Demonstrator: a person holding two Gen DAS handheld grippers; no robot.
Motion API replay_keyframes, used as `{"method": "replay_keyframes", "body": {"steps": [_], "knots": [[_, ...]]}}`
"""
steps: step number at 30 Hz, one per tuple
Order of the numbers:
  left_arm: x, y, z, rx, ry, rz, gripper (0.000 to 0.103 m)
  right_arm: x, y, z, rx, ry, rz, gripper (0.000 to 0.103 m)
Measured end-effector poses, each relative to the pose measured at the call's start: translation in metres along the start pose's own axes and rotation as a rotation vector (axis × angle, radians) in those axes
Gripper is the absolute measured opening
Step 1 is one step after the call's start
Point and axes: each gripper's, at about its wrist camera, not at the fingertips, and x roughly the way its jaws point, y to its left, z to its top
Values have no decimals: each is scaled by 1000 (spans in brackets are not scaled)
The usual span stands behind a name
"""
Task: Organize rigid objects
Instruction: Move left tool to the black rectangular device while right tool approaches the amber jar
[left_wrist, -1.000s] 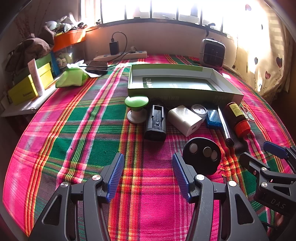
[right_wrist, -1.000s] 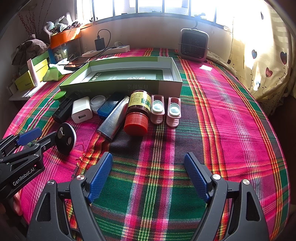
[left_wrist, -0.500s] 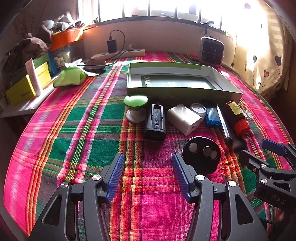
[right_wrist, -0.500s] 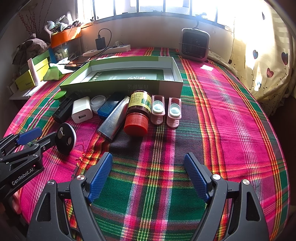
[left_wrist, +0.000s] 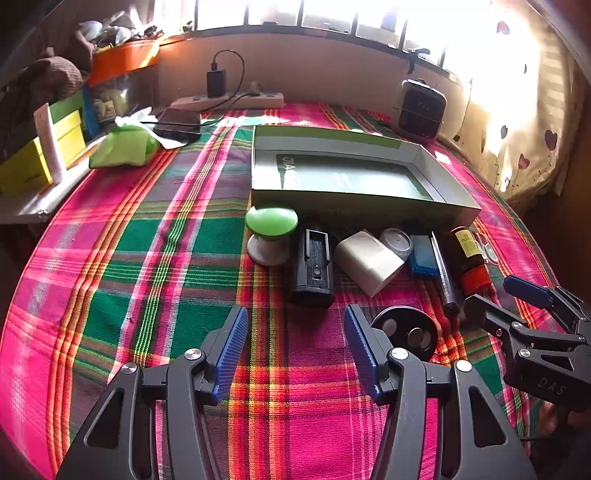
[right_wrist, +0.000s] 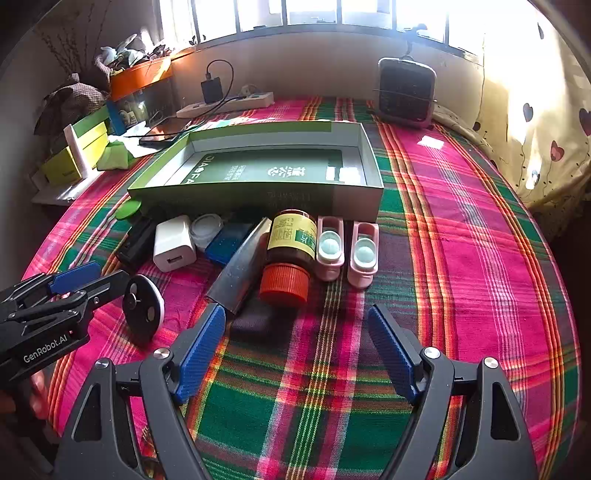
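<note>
An open green box (left_wrist: 354, 173) (right_wrist: 258, 173) lies on the plaid cloth. In front of it lie a green-topped knob (left_wrist: 271, 232), a black block (left_wrist: 314, 269), a white charger (left_wrist: 367, 260) (right_wrist: 173, 243), a small round tin (right_wrist: 206, 229), a blue case (right_wrist: 229, 242), a dark tube (right_wrist: 243, 266), a brown bottle with a red cap (right_wrist: 290, 254), two pink cases (right_wrist: 347, 249) and a black disc (left_wrist: 406, 332) (right_wrist: 144, 308). My left gripper (left_wrist: 295, 347) is open, just short of the black block. My right gripper (right_wrist: 299, 350) is open, just short of the bottle.
A small heater (right_wrist: 404, 90) stands at the back right. A power strip with a charger (right_wrist: 225, 101), a phone (left_wrist: 177, 123), a green pouch (left_wrist: 123, 146) and yellow boxes (left_wrist: 40, 155) crowd the back left. A curtain (right_wrist: 535, 129) hangs on the right.
The left gripper has moved a little forward and right towards the row of objects. The right gripper has barely moved. Both stay open.
</note>
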Motion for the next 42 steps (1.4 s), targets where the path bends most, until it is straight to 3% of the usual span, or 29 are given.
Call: {"method": "replay_keyframes", "body": {"steps": [3,9,16,24,27,32,36,39,42], "knots": [[4,3,7,-3,3,-8,53,1,-3,5,14,-5,0,80],[11,4,17,14,7,-9,53,8,-6,14,40,7,19,62],[21,1,29,41,13,-14,53,16,-6,22,41,17,30,52],[30,-2,35,61,24,-24,51,23,-8,27,47,30,54,48],[30,-3,36,62,19,-28,47,25,-9,28,56,32,59,48],[30,-2,38,55,17,-29,43,25,-9,27,50,34,68,33],[30,0,38,49,16,-30,39,24,-9,26,53,31,75,33],[30,-2,36,54,18,-49,28,23,-9,25,54,31,81,33],[28,-5,34,58,16,-43,28,22,-9,24,51,32,88,33]]}}
